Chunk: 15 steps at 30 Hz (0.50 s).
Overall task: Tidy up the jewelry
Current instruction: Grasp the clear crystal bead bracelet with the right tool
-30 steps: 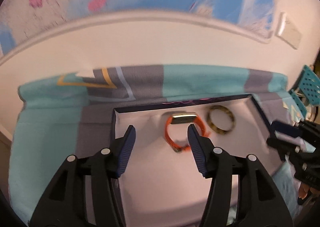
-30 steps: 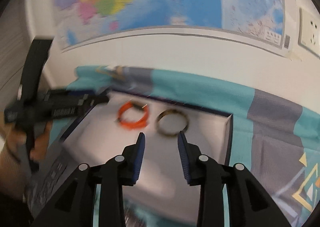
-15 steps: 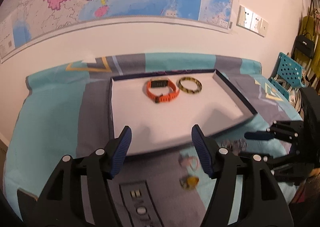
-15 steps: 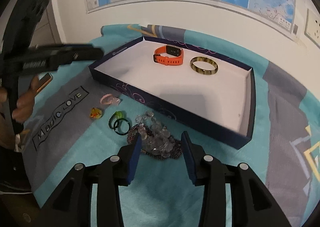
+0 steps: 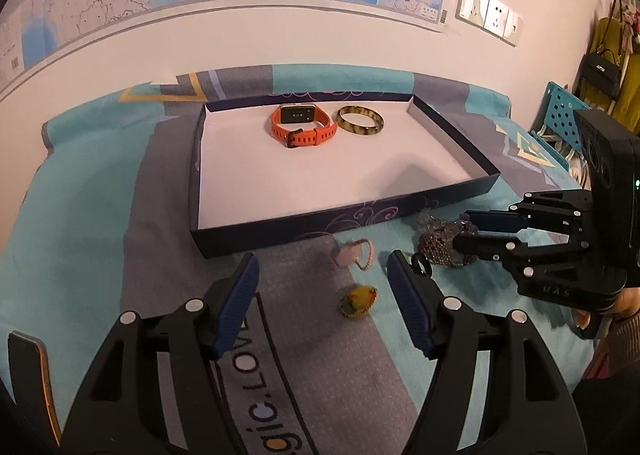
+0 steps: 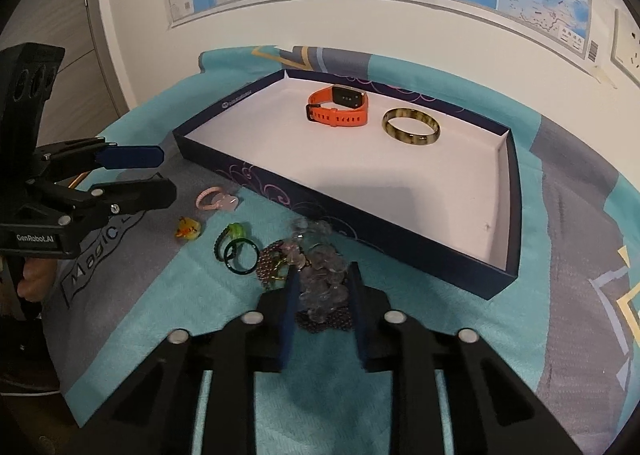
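A shallow navy box lid [image 6: 472,275] with a white inside is laid on a teal and grey cloth [image 6: 168,295]. At its far side an orange smartwatch [image 6: 340,105] and, just beside it, a mottled brown bangle [image 6: 411,126] are seen, close but apart. On the cloth in front of the lid's near wall, loose pieces are scattered: a pink ring [image 6: 216,199], a yellow charm [image 6: 188,230], a green ring [image 6: 236,231] touching a dark ring [image 6: 241,255], and a heap of clear and purple bead bracelets [image 6: 320,275].

The right gripper [image 6: 322,297] is lowered over the bead heap, its jaws partly open with beads lying between the blue pads; whether the pads press on them cannot be told. The left gripper [image 5: 322,295] is held above the cloth with its jaws wide apart and nothing between them, the yellow charm [image 5: 358,301] and pink ring [image 5: 356,255] lying below the gap.
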Motion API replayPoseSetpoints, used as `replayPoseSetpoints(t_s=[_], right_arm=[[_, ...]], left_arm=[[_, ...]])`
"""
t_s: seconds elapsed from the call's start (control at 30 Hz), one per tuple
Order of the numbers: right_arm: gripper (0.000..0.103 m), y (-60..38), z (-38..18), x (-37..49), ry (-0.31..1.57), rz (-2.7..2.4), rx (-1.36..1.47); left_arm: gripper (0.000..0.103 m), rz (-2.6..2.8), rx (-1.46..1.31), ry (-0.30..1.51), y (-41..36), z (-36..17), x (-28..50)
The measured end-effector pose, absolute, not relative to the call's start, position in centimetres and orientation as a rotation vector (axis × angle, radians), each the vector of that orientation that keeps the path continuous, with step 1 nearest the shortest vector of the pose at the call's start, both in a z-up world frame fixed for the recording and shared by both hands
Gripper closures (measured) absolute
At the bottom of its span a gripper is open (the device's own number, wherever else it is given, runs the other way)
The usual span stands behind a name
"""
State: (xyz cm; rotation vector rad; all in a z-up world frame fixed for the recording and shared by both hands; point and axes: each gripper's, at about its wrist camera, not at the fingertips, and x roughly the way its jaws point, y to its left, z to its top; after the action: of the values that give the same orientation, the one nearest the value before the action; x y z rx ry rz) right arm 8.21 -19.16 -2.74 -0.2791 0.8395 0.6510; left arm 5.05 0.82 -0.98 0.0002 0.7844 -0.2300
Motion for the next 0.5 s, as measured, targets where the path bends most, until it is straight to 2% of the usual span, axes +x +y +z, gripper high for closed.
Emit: replayPoseSetpoints(t_s=[0.13,0.2,0.23,0.5], right_arm=[[0.082,-19.1,-2.6,8.0,0.831,0.647,-0.283],[0.093,-19.2,-2.4,7.9,0.827,0.656,-0.275],[0.096,-19.1,-2.1,7.8,0.818,0.658,-0.272],[0.095,-20.1,-0.1,7.8,0.791,0.678,-0.174]], left_arm=[[0.037,-0.23,-0.001,0.784,0.8,-1.1,4.8],[0.037,-0.233,-0.003,0.785,0.8,-1.1,4.7],[0.037,-0.234,-0.002,0.786,0.8,-1.2,4.6],[0.037,-0.251,0.013,0.778,0.4,-1.1,4.1]])
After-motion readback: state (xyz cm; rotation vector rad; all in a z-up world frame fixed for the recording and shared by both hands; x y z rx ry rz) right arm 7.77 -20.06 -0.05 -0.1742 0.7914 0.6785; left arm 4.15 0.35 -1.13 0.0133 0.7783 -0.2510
